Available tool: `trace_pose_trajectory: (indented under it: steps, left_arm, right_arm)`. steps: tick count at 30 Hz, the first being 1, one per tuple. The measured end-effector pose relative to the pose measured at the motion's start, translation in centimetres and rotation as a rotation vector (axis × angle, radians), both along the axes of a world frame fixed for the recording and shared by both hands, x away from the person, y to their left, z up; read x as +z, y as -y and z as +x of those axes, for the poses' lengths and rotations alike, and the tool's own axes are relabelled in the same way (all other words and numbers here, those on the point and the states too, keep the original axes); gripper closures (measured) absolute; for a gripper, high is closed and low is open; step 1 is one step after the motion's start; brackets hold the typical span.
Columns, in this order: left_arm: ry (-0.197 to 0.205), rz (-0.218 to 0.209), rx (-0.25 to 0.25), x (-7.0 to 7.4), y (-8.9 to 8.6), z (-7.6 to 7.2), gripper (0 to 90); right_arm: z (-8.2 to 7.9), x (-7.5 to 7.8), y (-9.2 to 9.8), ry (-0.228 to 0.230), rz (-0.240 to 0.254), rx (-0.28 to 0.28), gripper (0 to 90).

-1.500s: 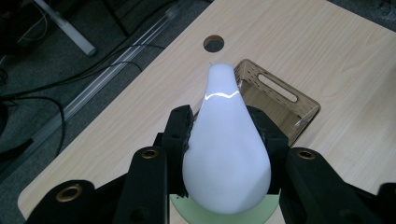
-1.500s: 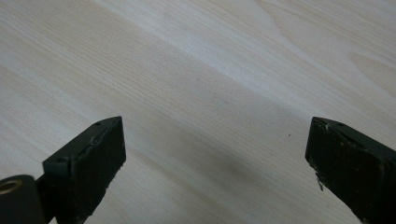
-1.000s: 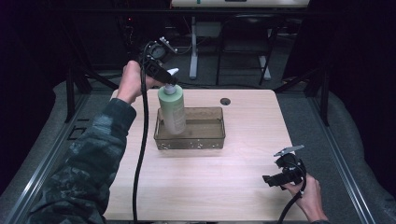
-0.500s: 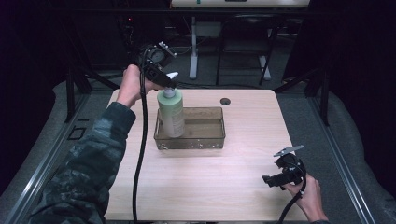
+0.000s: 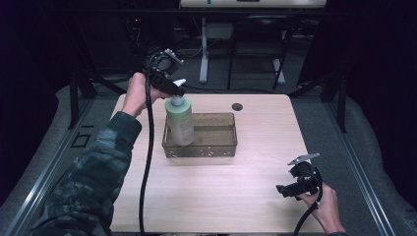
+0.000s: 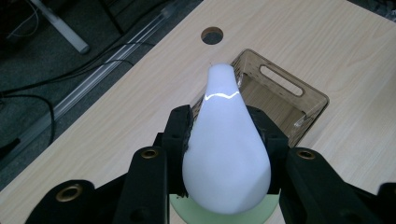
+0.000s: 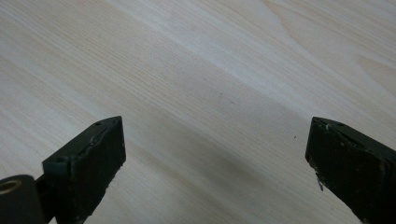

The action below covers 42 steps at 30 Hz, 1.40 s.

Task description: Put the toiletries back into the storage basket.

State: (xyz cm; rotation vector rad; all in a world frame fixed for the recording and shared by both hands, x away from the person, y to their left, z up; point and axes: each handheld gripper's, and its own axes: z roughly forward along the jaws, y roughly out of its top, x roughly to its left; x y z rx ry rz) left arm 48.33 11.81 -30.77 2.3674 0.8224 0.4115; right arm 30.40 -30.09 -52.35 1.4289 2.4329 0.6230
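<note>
Your left tongs are closed on the white pump head of the green bottle, which stands upright in the left end of the brown tray on the bench. Your right tongs stand wide open and empty above bare wood, well apart from the bottle.

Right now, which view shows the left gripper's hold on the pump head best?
The left gripper view: both jaws press the sides of the white pump head, with the left gripper seen close up. The high view shows the same gripper atop the green bottle in the tray, small. The right gripper view shows bare table.
</note>
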Motion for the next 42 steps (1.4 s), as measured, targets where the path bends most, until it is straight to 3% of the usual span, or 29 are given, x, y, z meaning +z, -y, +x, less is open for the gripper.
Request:
trace_pose_trajectory:
  steps: [7, 15, 42]
  left_arm:
    - [-0.017, 0.021, -0.005, -0.9, -0.4, -0.1, 64.2]
    - [-0.019, 0.001, 0.011, -1.3, -1.1, -0.2, 64.2]
    - [-0.071, 0.041, 0.004, -3.4, -2.0, -0.8, 64.1]
  right_arm:
    - [0.1, 0.0, -0.1, -0.002, -0.003, 0.005, 4.5]
    - [0.1, -0.1, 0.0, 0.000, -0.010, 0.003, 4.5]
    - [-0.1, 0.0, 0.0, 0.002, -0.012, -0.002, 4.6]
